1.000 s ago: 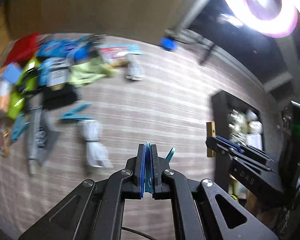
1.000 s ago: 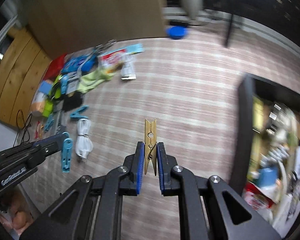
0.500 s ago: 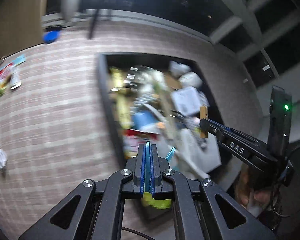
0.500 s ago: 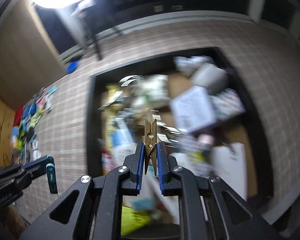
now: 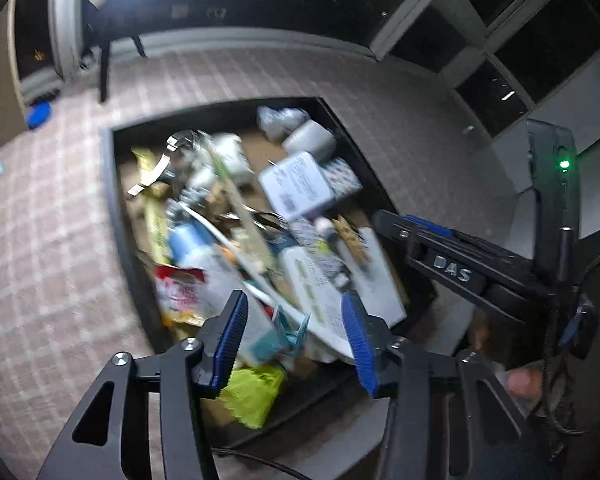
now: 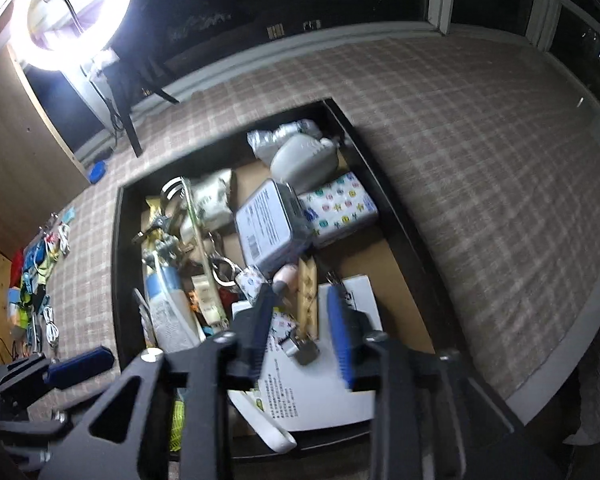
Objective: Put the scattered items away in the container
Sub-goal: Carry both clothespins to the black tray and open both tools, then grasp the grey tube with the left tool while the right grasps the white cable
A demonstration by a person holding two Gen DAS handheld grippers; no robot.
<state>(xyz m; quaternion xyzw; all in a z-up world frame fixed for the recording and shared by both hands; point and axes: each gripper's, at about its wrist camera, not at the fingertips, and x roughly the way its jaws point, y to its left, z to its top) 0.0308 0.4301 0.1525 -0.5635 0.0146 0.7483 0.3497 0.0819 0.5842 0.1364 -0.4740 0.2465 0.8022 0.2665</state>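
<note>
Checked beige-and-pink fabric covers the table (image 6: 480,152), which carries a black tray (image 6: 118,248) packed with items. The far table edge meets a pale sill under dark night windows; a lit ring lamp (image 6: 76,12) stands at the far left on a black stand. Wood panelling borders the left side.

Left gripper (image 5: 296,332): jaws spread wide, holding nothing. A teal peg (image 5: 290,330) sits between the blue pads (image 5: 230,332) without touching either, over the clutter at the near end of the tray (blurred, so whether it rests on the pile cannot be told).

Right gripper (image 6: 302,324): jaws likewise spread, empty. A wooden peg (image 6: 307,298) lies inside the tray, between the pads, partly on a white paper sheet (image 6: 320,380) and beside a metal tin (image 6: 270,226).

Unsorted items (image 6: 36,280) are spread in a row along the left of the table, well apart from the tray. A blue disc (image 5: 39,114) lies at the far left edge.
</note>
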